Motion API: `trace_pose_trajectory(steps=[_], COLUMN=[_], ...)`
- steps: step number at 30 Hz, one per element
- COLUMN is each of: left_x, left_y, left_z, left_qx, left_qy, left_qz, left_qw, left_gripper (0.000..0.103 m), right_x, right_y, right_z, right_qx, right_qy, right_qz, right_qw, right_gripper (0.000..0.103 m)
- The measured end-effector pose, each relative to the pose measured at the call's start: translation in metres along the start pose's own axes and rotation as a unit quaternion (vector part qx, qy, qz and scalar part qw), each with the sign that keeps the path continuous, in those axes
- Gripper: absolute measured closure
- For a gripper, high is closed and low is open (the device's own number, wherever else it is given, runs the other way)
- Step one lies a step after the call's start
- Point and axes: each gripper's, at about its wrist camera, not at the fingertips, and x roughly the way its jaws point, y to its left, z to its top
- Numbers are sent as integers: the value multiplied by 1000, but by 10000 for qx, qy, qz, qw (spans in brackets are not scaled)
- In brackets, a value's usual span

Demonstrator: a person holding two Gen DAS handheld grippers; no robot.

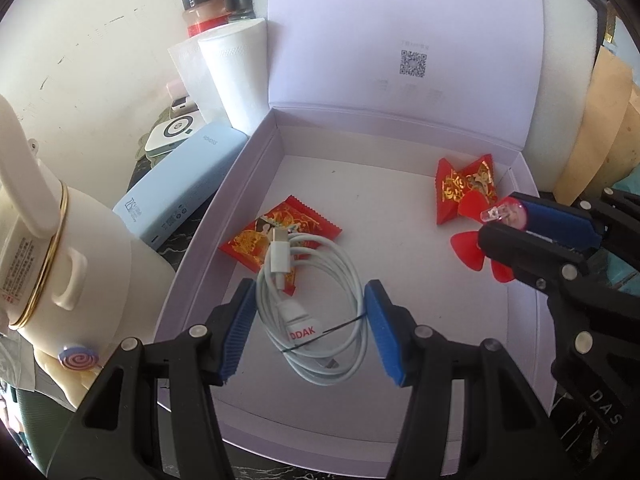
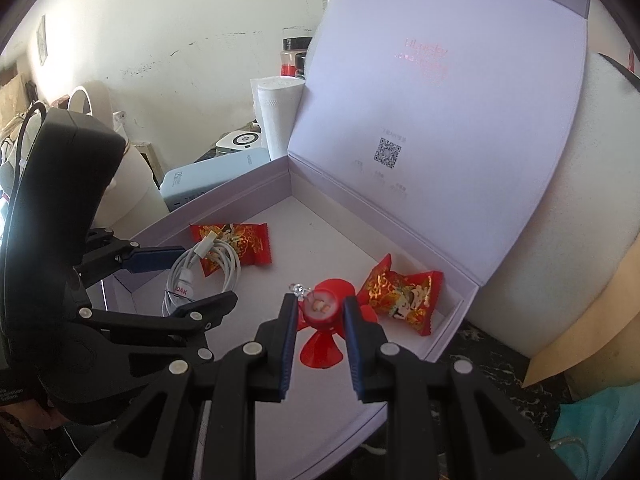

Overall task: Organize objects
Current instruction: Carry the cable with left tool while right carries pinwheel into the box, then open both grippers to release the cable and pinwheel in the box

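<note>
Currently left gripper (image 1: 310, 330) spread wide, blue pads straddling coiled white cable (image 1: 316, 312) without clear contact. Cable lies on floor of open lilac box (image 1: 208, 236), its plug end overlapping red candy packet (image 1: 276, 236). Right gripper (image 2: 318, 314) pinches small red toy (image 2: 320, 312) with fan-like blades and clear tip; pads press its round body on both sides, low over box floor. Second red candy packet (image 2: 404, 294) sits just beside toy, near box's right wall. Blue power bank (image 1: 180, 196) outside box, against left wall.
</note>
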Motion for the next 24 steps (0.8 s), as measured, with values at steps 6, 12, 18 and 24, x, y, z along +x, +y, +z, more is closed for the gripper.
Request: trace_pose_trajectory(steps=[6, 12, 18, 24], left_x=[5, 5, 2, -13], left_y=[-1, -5, -3, -3], left_z=[-2, -3, -5, -7], left_qx=[-12, 47, -68, -149], left_qy=[88, 102, 186, 110], left_qz=[-52, 86, 74, 54], left_qw=[9999, 9999, 9998, 9998], left_gripper=[49, 48, 47, 47], right_x=[8, 12, 3, -10], right_y=[1, 1, -5, -5], right_z=[-1, -2, -3, -3], right_qx=[24, 109, 190, 178], right_qy=[71, 185, 136, 61], right_qz=[-38, -83, -187, -244], right_qw=[10000, 9997, 9996, 9995], right_gripper=[81, 77, 59, 58])
